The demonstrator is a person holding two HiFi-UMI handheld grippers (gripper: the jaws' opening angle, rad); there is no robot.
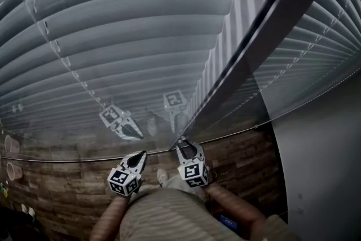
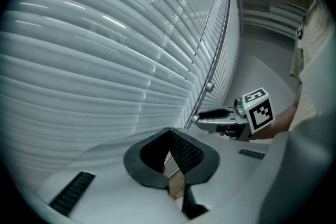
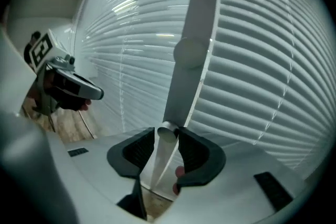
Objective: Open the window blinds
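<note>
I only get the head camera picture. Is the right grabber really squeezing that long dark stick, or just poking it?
Observer: Squeezing. In the right gripper view the right gripper has the round bottom end of the wand between its jaws, both pressing on it.
Operator: Has the other grabber got something too?
Observer: No. The left gripper view shows the left gripper with its jaw tips together and nothing between them.
Operator: Is the stick smooth all the way up?
Observer: Not quite. The left gripper view shows a small round knob partway up it.
</note>
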